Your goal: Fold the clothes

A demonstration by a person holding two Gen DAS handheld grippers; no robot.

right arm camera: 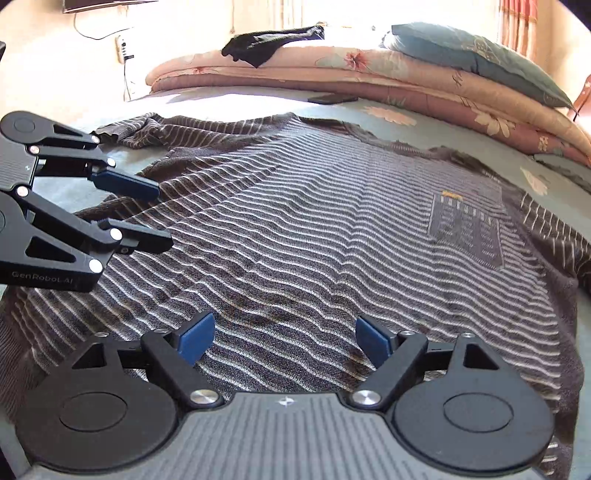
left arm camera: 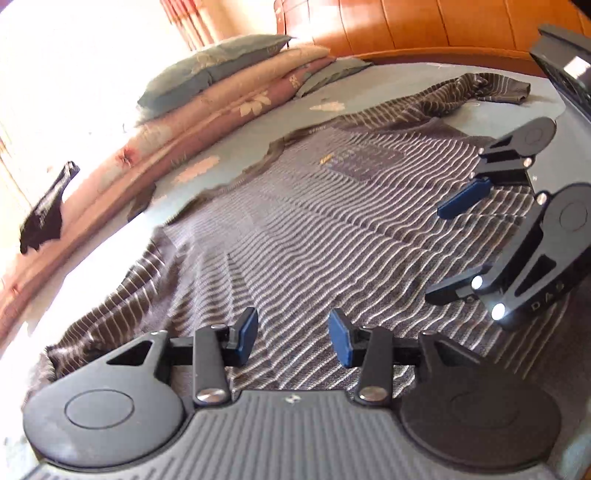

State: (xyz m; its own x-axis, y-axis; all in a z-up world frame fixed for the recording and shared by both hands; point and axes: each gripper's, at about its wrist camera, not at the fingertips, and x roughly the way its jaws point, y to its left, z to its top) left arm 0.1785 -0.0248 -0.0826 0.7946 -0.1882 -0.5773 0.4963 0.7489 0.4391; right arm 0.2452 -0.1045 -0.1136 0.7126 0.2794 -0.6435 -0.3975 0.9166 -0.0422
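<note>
A brown and grey striped sweater (left arm camera: 314, 221) (right arm camera: 314, 229) lies spread flat on the bed, its chest pocket (left arm camera: 362, 162) (right arm camera: 469, 229) facing up. One sleeve (left arm camera: 491, 88) trails off toward the headboard, and the other sleeve (left arm camera: 110, 314) is bunched near my left gripper. Low over the sweater's hem hovers my left gripper (left arm camera: 293, 334) (right arm camera: 157, 214), its blue pads apart with only flat fabric beneath them. My right gripper (right arm camera: 284, 341) (left arm camera: 454, 245) stands open wider over the hem beside it, and nothing is pinched between its pads.
A folded pink floral quilt (left arm camera: 221, 107) (right arm camera: 406, 81) with a blue-grey pillow (left arm camera: 214, 66) (right arm camera: 480, 55) on it lines the far side of the bed. A black garment (left arm camera: 48, 206) (right arm camera: 266, 42) lies on the quilt. A wooden headboard (left arm camera: 424, 29) is at one end.
</note>
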